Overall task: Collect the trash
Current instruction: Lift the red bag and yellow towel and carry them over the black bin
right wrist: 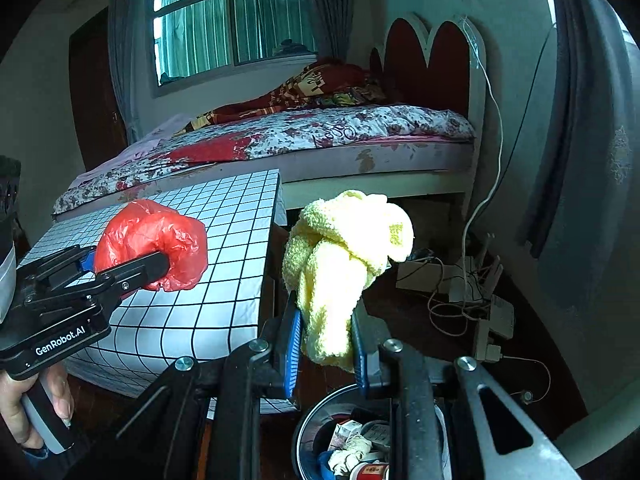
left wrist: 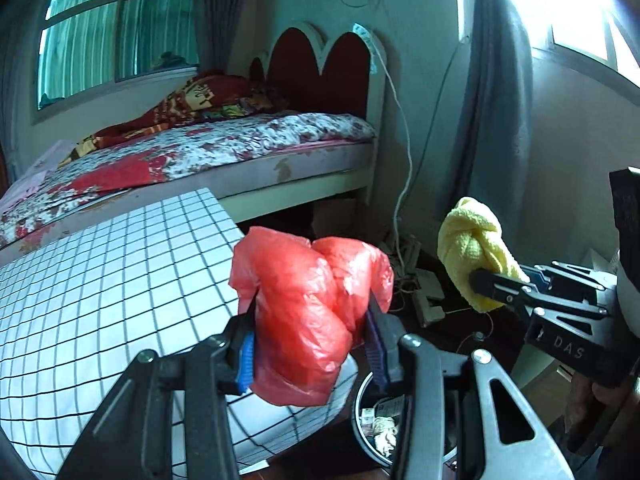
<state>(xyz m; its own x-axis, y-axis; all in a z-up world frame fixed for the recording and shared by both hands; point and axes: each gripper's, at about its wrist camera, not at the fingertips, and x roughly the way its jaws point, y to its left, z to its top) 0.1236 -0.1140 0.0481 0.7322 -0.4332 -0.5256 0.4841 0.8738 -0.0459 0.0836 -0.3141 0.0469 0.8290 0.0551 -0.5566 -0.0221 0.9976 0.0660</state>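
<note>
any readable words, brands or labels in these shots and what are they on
"GenRobot.AI" – white print on the body of the left tool.
"DAS" – on the body of the right tool; cut off, possibly partial.
Print on packaging in the trash bin and on the red pillow: too blurred to read.

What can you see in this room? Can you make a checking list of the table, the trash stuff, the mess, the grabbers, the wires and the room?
Surface: white checked table, bare where visible.
Job's things: red plastic bag and yellow cloth, both held in the air; trash bin below, already holding scraps.
Clutter: small boxes and adapters on the floor.
Grippers: left gripper shut on the red plastic bag; right gripper shut on the yellow cloth.
Cables: white cable hanging by the headboard; tangled wires on the floor.
Surroundings: bed, window, curtain.
</note>
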